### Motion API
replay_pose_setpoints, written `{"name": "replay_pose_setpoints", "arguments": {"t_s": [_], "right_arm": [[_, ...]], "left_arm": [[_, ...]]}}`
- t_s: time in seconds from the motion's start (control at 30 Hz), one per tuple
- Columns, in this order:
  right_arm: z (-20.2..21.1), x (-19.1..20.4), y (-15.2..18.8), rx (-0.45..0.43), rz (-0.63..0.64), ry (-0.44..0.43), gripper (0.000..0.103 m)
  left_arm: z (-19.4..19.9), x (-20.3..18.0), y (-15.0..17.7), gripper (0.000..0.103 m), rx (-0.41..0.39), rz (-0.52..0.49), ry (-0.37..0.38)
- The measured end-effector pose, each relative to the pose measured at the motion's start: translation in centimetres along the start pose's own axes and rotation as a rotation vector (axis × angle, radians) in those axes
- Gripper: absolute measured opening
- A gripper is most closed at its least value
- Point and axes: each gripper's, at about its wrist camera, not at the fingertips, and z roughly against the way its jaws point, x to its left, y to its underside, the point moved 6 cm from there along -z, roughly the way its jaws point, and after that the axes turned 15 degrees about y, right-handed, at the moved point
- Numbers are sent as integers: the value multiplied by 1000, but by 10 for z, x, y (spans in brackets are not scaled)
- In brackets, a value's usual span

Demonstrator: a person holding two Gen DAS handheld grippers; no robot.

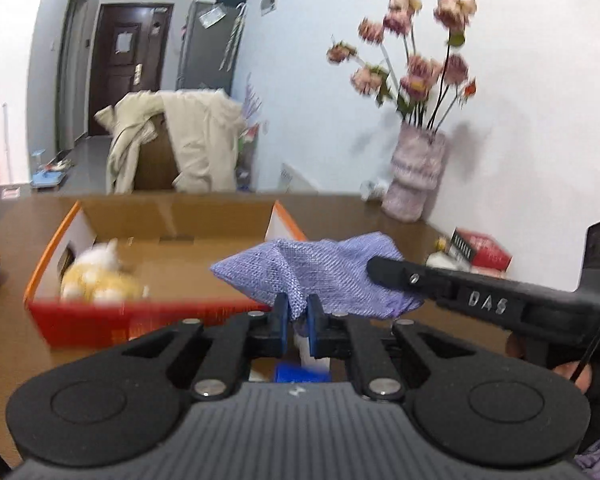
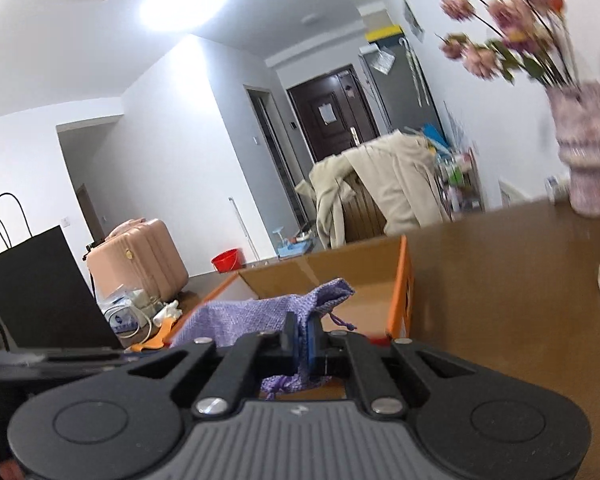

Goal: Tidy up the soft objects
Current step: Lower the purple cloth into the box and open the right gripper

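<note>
A lavender woven drawstring pouch (image 1: 316,272) hangs in the air between both grippers, just in front of the open cardboard box (image 1: 80,316). My left gripper (image 1: 297,314) is shut on its lower edge. My right gripper (image 2: 300,340) is shut on the pouch (image 2: 252,316) too; in the left wrist view its black finger (image 1: 396,272) pinches the pouch's right end. A yellow and white plush toy (image 1: 100,278) lies inside the box at its left. The box also shows in the right wrist view (image 2: 400,304), behind the pouch.
The brown table (image 1: 12,352) holds a pink vase of flowers (image 1: 416,172) at the back right and a red book (image 1: 480,250) by the wall. A black paper bag (image 2: 40,292) and white clutter (image 2: 140,308) stand at the left. A draped chair (image 1: 172,144) stands beyond the table.
</note>
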Motion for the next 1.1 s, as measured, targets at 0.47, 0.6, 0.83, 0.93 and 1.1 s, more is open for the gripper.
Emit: {"name": "replay_pose_setpoints", "arguments": {"t_s": [0.47, 0.6, 0.83, 0.93, 1.1], "right_arm": [[-254, 7, -54, 249, 301, 303, 4], [-282, 8, -45, 320, 373, 363, 12], [-282, 12, -46, 306, 377, 400, 22], [-266, 12, -56, 283, 360, 384, 25], [-208, 18, -86, 193, 312, 341, 32]], "left_arm": [[-205, 152, -69, 11, 254, 108, -35], [-226, 170, -57, 25, 311, 126, -86], [-197, 179, -66, 49, 263, 126, -125], [-175, 170, -82, 53, 227, 76, -157], [-118, 156, -101, 58, 167, 51, -194]]}}
